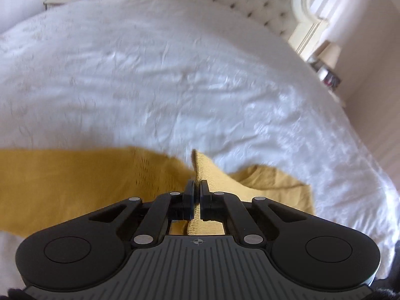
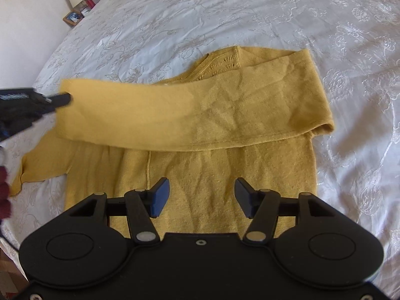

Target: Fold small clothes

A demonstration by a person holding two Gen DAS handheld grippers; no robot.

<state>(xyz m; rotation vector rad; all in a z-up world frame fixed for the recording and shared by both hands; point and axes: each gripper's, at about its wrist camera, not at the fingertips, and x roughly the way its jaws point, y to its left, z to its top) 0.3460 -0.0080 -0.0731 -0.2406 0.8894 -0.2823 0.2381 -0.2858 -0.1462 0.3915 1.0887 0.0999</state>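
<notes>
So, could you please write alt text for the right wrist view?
A mustard sweater lies on a white bedspread, one sleeve lifted across it by the left gripper, shut on its cuff. The right gripper hovers open above the hem.

Your left gripper was matte black, with round silver pivot pins, a ribbed grey plate and a small crosshair mark. Your right gripper was black too, with blue-faced pads and a triangular screw.
</notes>
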